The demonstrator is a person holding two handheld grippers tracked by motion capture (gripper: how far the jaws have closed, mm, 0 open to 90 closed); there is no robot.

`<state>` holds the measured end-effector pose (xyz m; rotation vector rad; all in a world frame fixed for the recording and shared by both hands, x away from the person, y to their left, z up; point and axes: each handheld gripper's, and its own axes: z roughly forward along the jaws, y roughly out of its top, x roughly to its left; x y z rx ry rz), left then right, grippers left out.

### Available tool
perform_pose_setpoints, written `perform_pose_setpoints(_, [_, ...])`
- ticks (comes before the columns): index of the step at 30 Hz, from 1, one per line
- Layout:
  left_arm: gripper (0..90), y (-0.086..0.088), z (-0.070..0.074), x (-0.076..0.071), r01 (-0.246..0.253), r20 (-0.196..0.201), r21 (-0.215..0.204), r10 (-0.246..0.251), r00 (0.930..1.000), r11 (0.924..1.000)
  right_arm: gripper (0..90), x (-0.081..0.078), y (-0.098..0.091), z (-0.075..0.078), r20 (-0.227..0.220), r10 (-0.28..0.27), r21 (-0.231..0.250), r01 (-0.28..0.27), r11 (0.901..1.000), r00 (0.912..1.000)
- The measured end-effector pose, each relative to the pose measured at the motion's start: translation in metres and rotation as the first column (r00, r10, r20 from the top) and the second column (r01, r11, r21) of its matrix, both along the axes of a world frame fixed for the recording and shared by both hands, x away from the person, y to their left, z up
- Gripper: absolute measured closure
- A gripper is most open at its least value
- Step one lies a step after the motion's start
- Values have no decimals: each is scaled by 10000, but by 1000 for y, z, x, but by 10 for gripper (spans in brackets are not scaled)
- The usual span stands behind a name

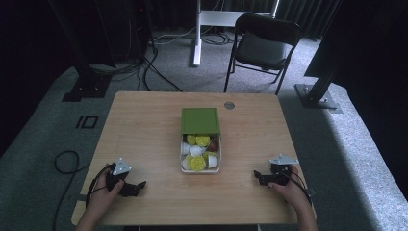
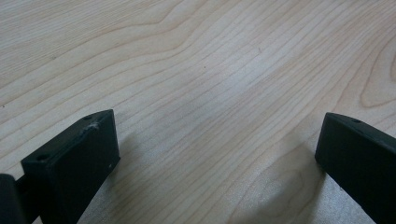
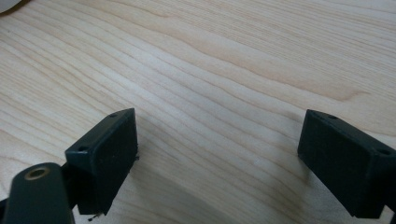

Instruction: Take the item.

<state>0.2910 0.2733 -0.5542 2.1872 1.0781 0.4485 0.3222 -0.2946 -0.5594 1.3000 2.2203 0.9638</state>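
A white box [image 1: 184, 166] with its green lid [image 1: 200, 120] swung up at the back stands mid-table, packed with several small capsules, some with yellow-green tops, some white, some dark. My left gripper [image 1: 139, 186] rests near the front left of the wooden table [image 1: 144, 130], jaws pointing right toward the box. In the left gripper view my left gripper [image 2: 217, 140] stands open over bare wood. My right gripper [image 1: 257, 176] lies near the front right, jaws pointing left. In the right gripper view my right gripper [image 3: 217, 140] is open too, nothing between its fingers.
A round grey grommet [image 1: 229, 105] sits in the table's far edge. Behind the table stand a black folding chair [image 1: 262, 45] and a white stand leg [image 1: 197, 33]; black frame posts [image 1: 317, 82] flank the sides. Cables run across the carpet at left.
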Motion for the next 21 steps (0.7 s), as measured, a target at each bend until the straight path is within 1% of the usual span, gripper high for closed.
perform_pose_setpoints(21, [5,0,0,0,-10,-4,-19,10,10000,10000,118,0,0,0,8,7,22,-7,10000,10000])
